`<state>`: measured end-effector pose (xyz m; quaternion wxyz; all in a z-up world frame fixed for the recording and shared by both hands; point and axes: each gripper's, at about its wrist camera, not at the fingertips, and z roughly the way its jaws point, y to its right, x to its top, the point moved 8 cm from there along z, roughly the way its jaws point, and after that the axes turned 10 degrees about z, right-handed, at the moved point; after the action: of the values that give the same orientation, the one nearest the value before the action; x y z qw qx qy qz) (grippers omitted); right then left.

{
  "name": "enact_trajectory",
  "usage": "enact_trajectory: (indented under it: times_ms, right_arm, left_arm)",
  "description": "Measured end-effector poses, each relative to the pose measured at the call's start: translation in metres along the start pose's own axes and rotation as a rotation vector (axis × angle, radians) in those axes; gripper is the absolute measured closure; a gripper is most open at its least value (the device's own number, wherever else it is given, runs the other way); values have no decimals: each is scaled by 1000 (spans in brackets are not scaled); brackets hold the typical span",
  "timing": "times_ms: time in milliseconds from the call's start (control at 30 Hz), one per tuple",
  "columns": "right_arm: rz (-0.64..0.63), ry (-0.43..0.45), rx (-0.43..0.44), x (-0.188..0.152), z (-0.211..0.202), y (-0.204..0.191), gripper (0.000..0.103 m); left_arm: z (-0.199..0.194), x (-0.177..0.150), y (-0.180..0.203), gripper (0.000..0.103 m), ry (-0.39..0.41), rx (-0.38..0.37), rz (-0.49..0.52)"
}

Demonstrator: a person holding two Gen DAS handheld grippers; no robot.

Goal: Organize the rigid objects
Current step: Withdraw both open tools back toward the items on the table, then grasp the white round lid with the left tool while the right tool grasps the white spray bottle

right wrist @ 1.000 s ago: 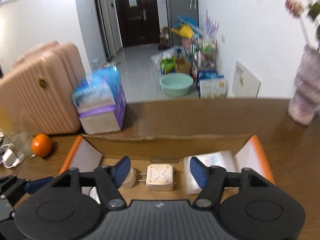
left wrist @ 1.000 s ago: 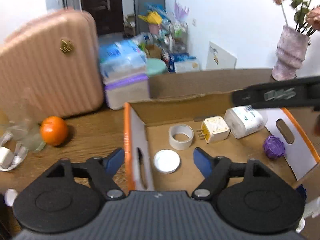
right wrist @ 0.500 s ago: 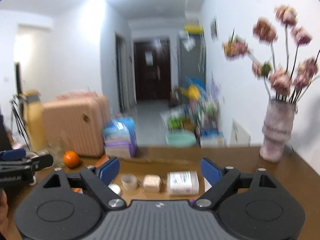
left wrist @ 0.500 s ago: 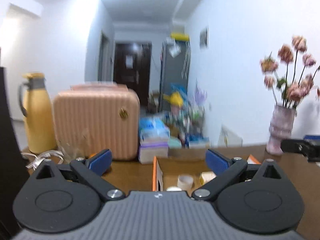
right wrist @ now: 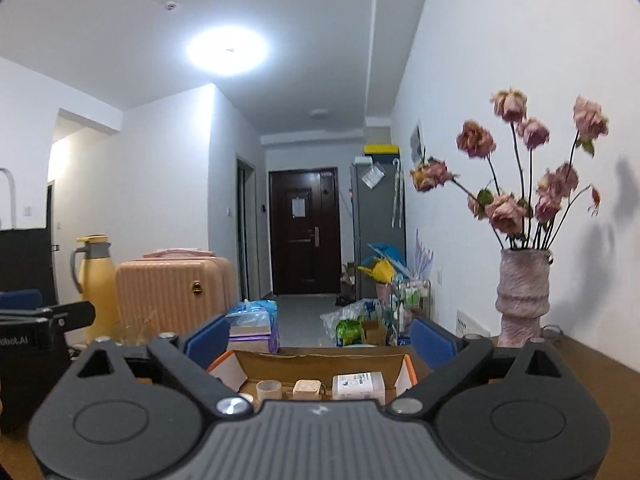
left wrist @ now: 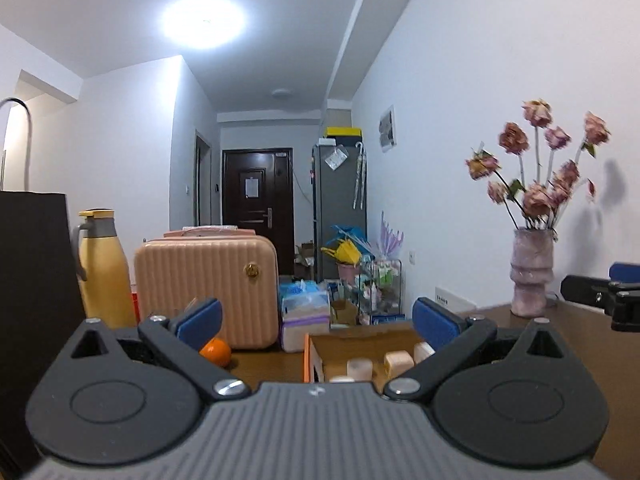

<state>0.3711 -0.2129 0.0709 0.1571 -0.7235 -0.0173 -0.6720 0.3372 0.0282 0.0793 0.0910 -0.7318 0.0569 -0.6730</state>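
Both grippers hang level above the brown tabletop (right wrist: 592, 364) and look down the hallway, not down at the work. The left gripper (left wrist: 316, 318) has its jaws wide apart with nothing between them; the right gripper (right wrist: 320, 338) has them wide apart too and holds nothing.

The cardboard box (right wrist: 320, 358) with orange flaps sits at the lower middle of both views, partly hidden behind the gripper bodies. Inside it I can see, in a row, a roll of tape (right wrist: 269, 390), a cream plug adapter (right wrist: 307, 389) and a white bottle lying on its side (right wrist: 357, 385). A white lid (left wrist: 342, 379) only just shows at the bottom of the left view. To my eye, the small things are already collected in the box.

An orange (left wrist: 216, 352) lies at the lower left, near a pink suitcase (left wrist: 206, 292). At the right stands a tall vase of dried roses (right wrist: 522, 300). I think this is the danger: a wide sweep of the right gripper could knock the vase over, because it is narrow and top-heavy.
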Motion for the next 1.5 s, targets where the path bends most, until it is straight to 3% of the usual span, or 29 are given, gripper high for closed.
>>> enact_trajectory:
  times_ms: [100, 233, 333, 433, 500, 567, 733, 833, 1000, 1067, 1167, 1267, 1400, 1500]
  right_arm:
    - [-22, 16, 25, -13, -40, -5, 2]
    - [-11, -16, 53, -40, -93, -12, 0]
    - [14, -29, 52, -67, -130, -16, 0]
    - [36, -38, 7, -91, -152, -19, 0]
    - [39, -65, 17, -103, -158, -22, 0]
    - [17, -80, 4, -107, -156, -20, 0]
    - [41, -103, -32, -112, -142, -5, 1]
    - [51, -138, -34, -117, -127, 5, 3]
    - [69, -190, -55, -114, -87, 27, 12]
    - [82, -219, -53, -111, -67, 35, 25]
    - [68, -284, -39, -112, -31, 44, 29]
    - [42, -326, -94, -115, 5, 59, 29]
    - [44, -363, -100, -117, 42, 71, 32]
    - [50, -377, -96, -123, 60, 76, 33]
  left_arm:
    - [-37, -16, 2, 0, -53, -22, 5]
    - [-99, -42, 15, 0, -47, -95, 43]
    - [-134, -70, 21, 0, -57, -81, 51]
    - [-146, -93, 26, 0, -123, -83, 22]
    - [-143, -96, 34, 0, -131, -139, 37]
    - [-137, -96, 36, 0, -126, -129, 51]
    - [-108, -108, 41, 0, -210, -160, 1]
    - [-93, -111, 47, 0, -230, -167, 26]
    - [-51, -95, 59, 0, -201, -184, 76]
    - [-25, -89, 64, 0, -198, -196, 85]
    - [28, -87, 73, 1, -221, -210, 119]
    - [82, -99, 84, 7, -307, -260, 126]
    - [132, -124, 92, 24, -409, -271, 140]
    - [158, -140, 92, 30, -485, -289, 96]
